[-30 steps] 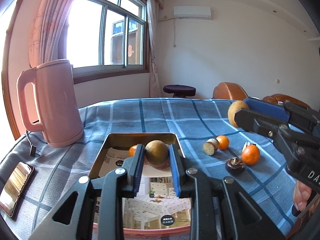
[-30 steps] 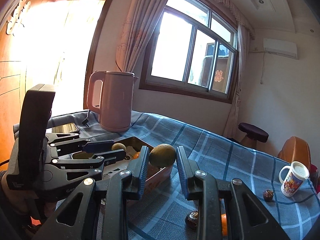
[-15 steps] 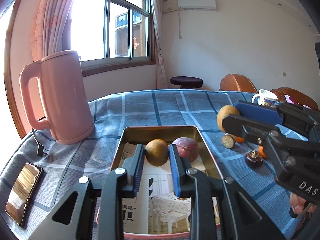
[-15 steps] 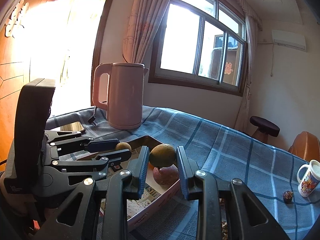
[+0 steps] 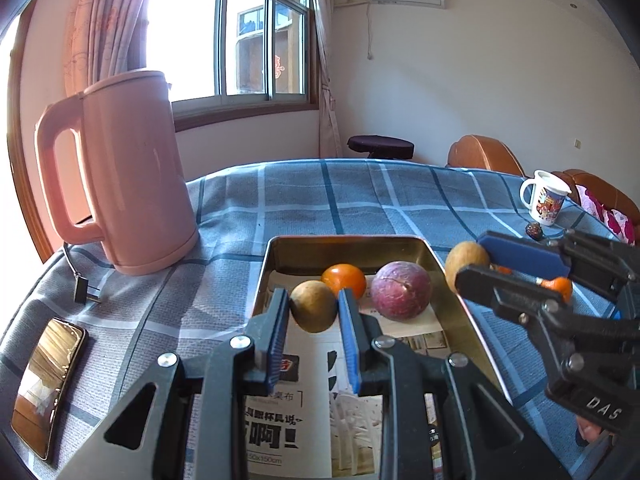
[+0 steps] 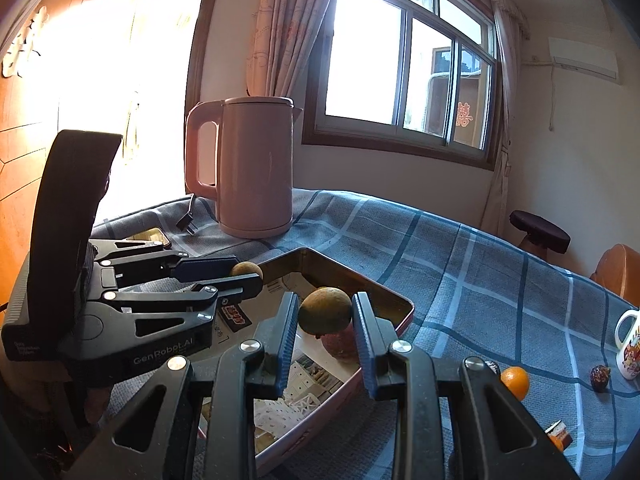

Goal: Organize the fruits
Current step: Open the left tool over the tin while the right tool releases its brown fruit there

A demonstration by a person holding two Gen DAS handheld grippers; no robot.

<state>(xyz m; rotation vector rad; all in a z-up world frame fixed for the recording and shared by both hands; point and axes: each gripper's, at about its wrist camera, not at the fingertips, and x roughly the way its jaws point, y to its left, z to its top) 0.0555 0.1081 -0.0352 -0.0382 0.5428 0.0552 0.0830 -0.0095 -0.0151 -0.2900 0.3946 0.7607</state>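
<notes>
A metal tray (image 5: 276, 252) lined with printed paper sits on the blue checked cloth. In it lie an orange (image 5: 344, 279) and a purple passion fruit (image 5: 401, 291). My left gripper (image 5: 314, 320) is shut on a brown round fruit (image 5: 313, 311) over the tray. My right gripper (image 6: 325, 326) is shut on a second brown fruit (image 6: 325, 310), held above the tray's right side (image 6: 400, 304); it also shows in the left wrist view (image 5: 466, 262). The left gripper (image 6: 240, 272) appears in the right wrist view with its fruit (image 6: 246, 269).
A pink kettle (image 5: 124, 172) stands left of the tray, with its plug (image 5: 82, 294) and a phone (image 5: 46, 384) nearby. A mug (image 5: 546, 198), a dark fruit (image 5: 534, 230) and oranges (image 6: 515, 382) lie to the right on the cloth.
Both grippers have moved forward over the tray with their brown fruits. The tray, orange and passion fruit now appear closer.
</notes>
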